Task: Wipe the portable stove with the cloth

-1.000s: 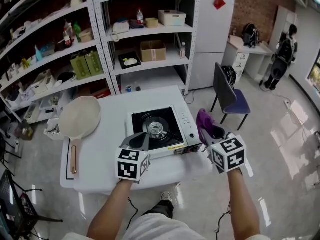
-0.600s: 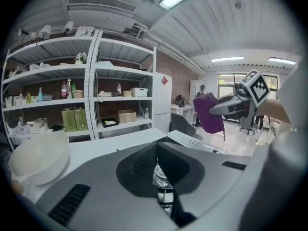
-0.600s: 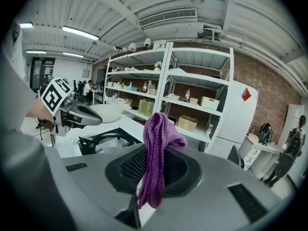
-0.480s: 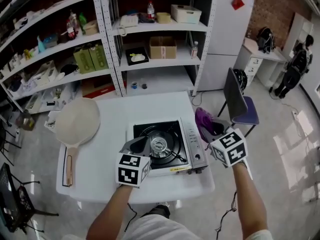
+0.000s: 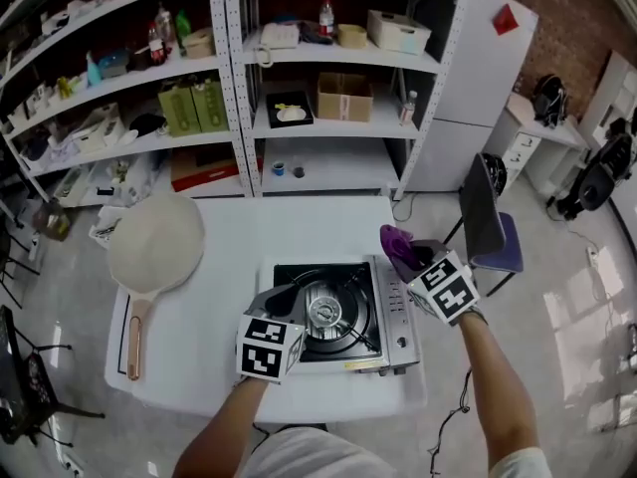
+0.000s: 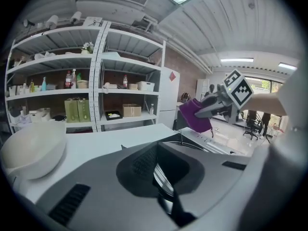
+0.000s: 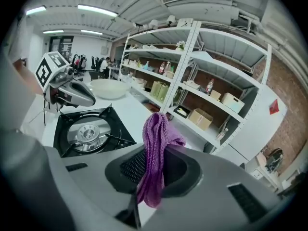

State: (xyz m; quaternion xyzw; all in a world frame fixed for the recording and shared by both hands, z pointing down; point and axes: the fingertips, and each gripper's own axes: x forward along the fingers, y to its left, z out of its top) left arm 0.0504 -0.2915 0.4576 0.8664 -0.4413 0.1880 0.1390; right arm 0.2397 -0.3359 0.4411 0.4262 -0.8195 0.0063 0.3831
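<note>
The portable stove sits on the white table, near its front right; its black top and round burner also show in the right gripper view. My right gripper hovers just above the stove's right edge, shut on a purple knitted cloth that droops from its jaws. My left gripper rests at the stove's front left corner, jaws together and holding nothing. In the left gripper view the cloth hangs over the stove's far side.
A cream pan with a copper handle lies on the table's left part. Metal shelves full of boxes and bottles stand behind the table. A chair with a purple seat is at the right.
My right gripper has carried the cloth inward from beyond the table's right side to the stove's right edge. The left gripper has stayed at the stove's front left corner.
</note>
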